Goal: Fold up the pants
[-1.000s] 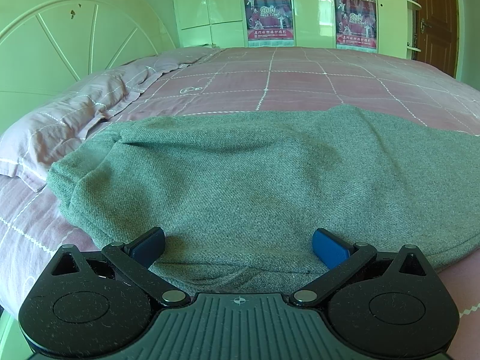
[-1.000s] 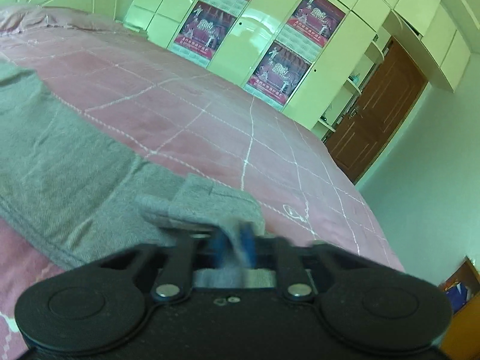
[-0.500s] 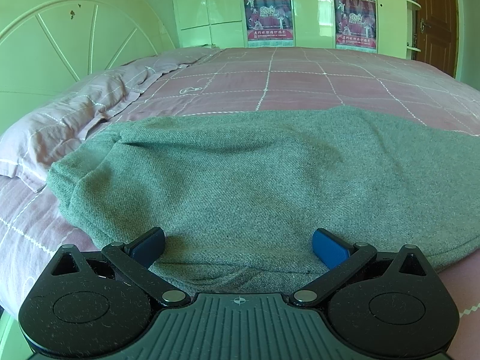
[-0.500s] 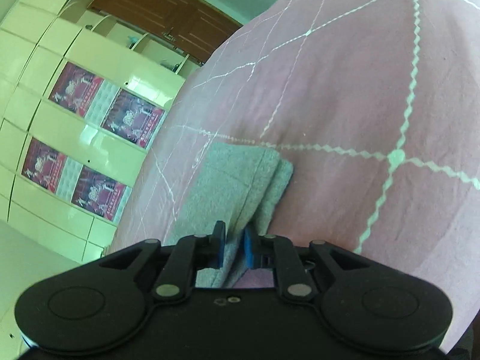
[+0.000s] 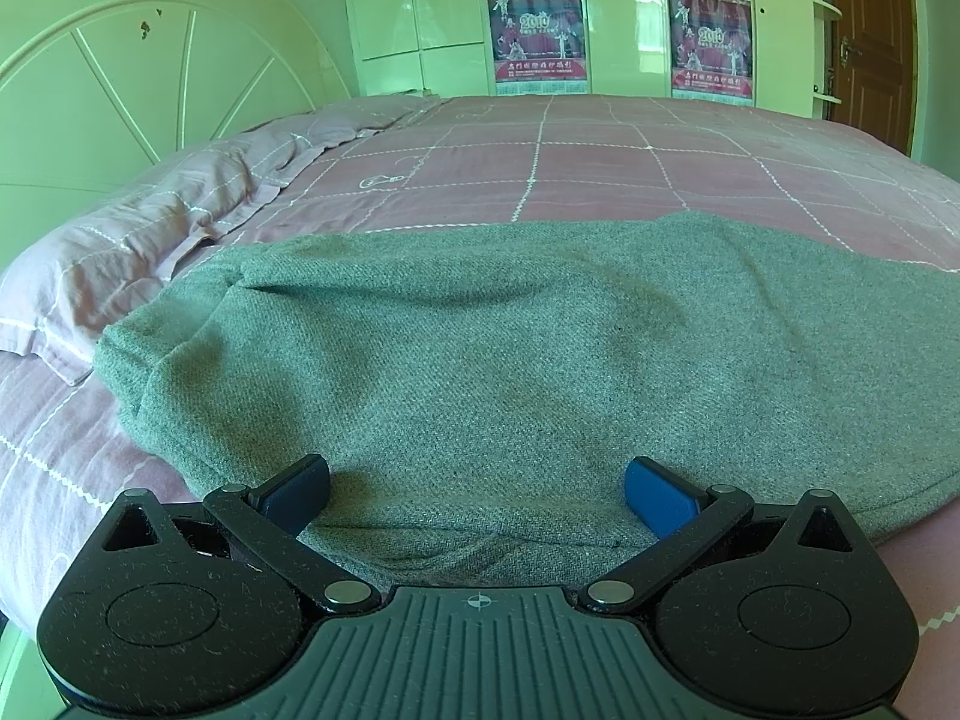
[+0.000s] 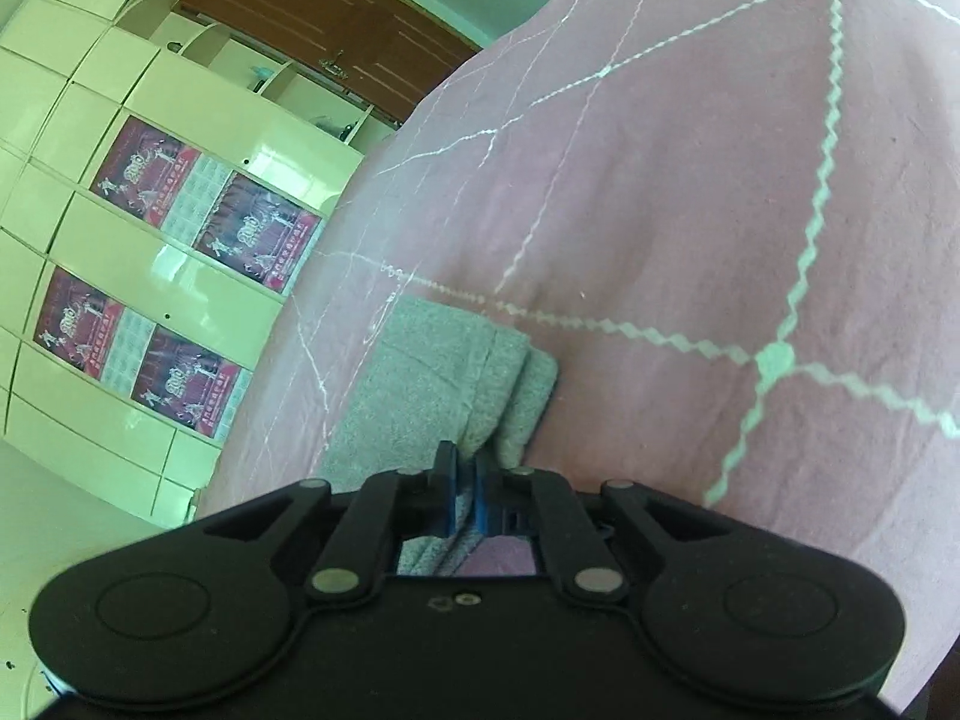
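Grey woven pants (image 5: 510, 348) lie spread across the pink checked bed. In the left wrist view my left gripper (image 5: 477, 489) is wide open, its blue pads resting on the near edge of the cloth. In the right wrist view my right gripper (image 6: 463, 486) is shut on the grey pant-leg end (image 6: 444, 372), which shows as two stacked layers reaching forward from the jaws over the bedspread. The view is rolled strongly to one side.
A pink pillow (image 5: 120, 252) lies at the left by the pale round headboard (image 5: 138, 78). Cream wardrobes with red posters (image 5: 540, 30) stand behind the bed, a brown door (image 5: 870, 42) at the right. The bedspread (image 6: 690, 210) fills the right wrist view.
My right gripper has rolled and swung with the pant-leg end in it, from a view along the bed to a tilted one over it. The left gripper has stayed still and open.
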`<state>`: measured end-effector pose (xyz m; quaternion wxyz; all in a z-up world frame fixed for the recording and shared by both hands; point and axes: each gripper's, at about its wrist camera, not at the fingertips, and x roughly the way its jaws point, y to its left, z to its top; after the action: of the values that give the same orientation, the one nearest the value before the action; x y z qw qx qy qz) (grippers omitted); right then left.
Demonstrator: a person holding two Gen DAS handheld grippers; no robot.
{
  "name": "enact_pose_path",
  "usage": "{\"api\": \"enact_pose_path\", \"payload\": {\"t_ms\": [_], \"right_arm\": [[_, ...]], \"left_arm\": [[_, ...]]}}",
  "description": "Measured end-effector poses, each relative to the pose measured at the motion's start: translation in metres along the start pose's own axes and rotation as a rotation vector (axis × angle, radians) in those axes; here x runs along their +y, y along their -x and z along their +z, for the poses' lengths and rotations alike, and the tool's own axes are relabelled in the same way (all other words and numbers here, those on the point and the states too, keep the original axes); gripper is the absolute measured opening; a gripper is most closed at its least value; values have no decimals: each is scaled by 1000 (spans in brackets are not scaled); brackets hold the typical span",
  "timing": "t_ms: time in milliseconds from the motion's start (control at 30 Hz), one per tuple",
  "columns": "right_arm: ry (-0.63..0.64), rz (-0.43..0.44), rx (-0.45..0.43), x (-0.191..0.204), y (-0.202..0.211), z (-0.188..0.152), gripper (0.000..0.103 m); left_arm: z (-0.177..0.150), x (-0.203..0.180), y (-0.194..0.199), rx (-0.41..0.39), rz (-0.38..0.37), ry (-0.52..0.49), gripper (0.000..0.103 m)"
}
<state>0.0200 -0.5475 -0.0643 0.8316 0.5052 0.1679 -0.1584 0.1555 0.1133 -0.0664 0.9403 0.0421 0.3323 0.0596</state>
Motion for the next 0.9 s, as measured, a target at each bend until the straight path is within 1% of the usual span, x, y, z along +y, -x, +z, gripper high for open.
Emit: {"api": "enact_pose_path", "payload": {"t_ms": [33, 100, 167, 200, 300, 333, 367, 400, 433, 467, 500, 567, 600, 633, 667, 767, 800, 900], "right_arm": [[16, 7, -7, 3, 3, -1, 9], [55, 11, 13, 7, 5, -2, 10], [78, 0, 20, 9, 2, -2, 0], [93, -12, 17, 13, 2, -1, 0], [125, 69, -64, 26, 16, -3, 0], [128, 68, -82, 29, 18, -3, 0], [129, 44, -84, 28, 15, -2, 0], [121, -13, -66, 24, 9, -1, 0], [93, -76, -20, 17, 1, 0, 0], [50, -69, 13, 7, -3, 0, 0], [31, -40, 0, 3, 2, -1, 0], [53, -15, -55, 4, 21, -3, 16], [49, -11, -87, 2, 30, -5, 16], [23, 0, -102, -3, 36, -5, 16], [-13, 7, -99, -8, 38, -5, 15], [-96, -8, -85, -21, 32, -3, 11], [-108, 1, -77, -21, 27, -5, 10], [-83, -3, -50, -17, 16, -8, 9]], "left_arm": [[0, 0, 0, 0, 0, 0, 103], [0, 0, 0, 0, -1, 1, 103], [0, 0, 0, 0, 0, 0, 103], [0, 0, 0, 0, 0, 0, 103], [0, 0, 0, 0, 0, 0, 103], [0, 0, 0, 0, 1, 0, 103], [0, 0, 0, 0, 1, -1, 103], [0, 0, 0, -1, 1, -1, 103], [0, 0, 0, -1, 1, -1, 103], [0, 0, 0, -1, 0, 0, 103], [0, 0, 0, -1, -1, 1, 103], [0, -1, 1, -1, -1, 2, 103], [0, -1, 1, -2, 0, 2, 103], [0, -1, 1, -2, 0, 2, 103], [0, -1, 1, -3, 2, 1, 103], [0, -1, 1, -3, 0, 0, 103], [0, -1, 1, -3, -1, 1, 103], [0, -1, 1, -3, 0, 1, 103]]}}
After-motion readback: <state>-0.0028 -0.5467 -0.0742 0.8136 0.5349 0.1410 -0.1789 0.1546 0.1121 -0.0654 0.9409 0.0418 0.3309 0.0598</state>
